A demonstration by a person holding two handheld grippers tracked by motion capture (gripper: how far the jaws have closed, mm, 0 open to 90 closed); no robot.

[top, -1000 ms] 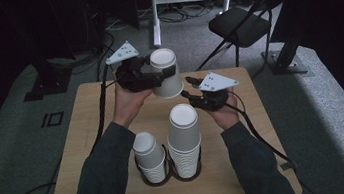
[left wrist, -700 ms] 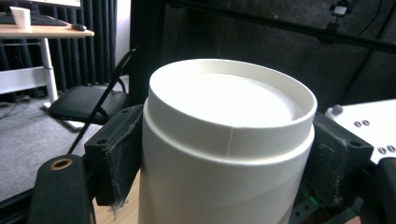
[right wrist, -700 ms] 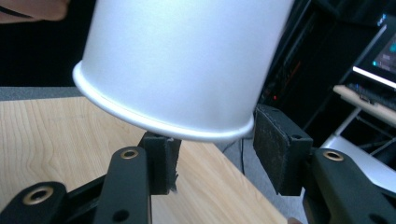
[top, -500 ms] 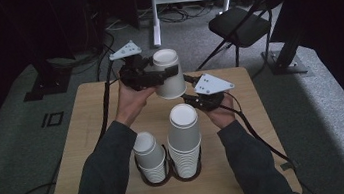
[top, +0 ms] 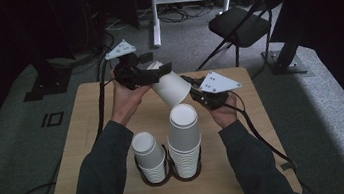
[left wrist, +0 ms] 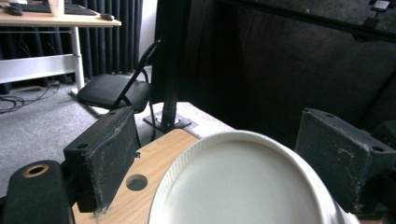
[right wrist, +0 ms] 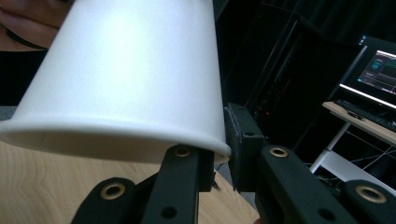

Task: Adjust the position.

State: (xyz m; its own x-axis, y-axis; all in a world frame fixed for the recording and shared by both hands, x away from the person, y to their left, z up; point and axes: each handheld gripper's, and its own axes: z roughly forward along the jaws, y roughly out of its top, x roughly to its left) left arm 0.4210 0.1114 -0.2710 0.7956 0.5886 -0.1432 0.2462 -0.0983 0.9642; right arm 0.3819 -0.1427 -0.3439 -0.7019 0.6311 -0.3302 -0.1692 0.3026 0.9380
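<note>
High view: right gripper (top: pixel 190 83) newly pinches cup (top: pixel 171 87), seemingly tilted further.

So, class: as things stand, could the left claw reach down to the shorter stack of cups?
Probably yes. The left claw has just been opening, its jaws standing apart from the white cup now pinched at its rim by the right claw. Nothing lies between it and the shorter stack.
</note>
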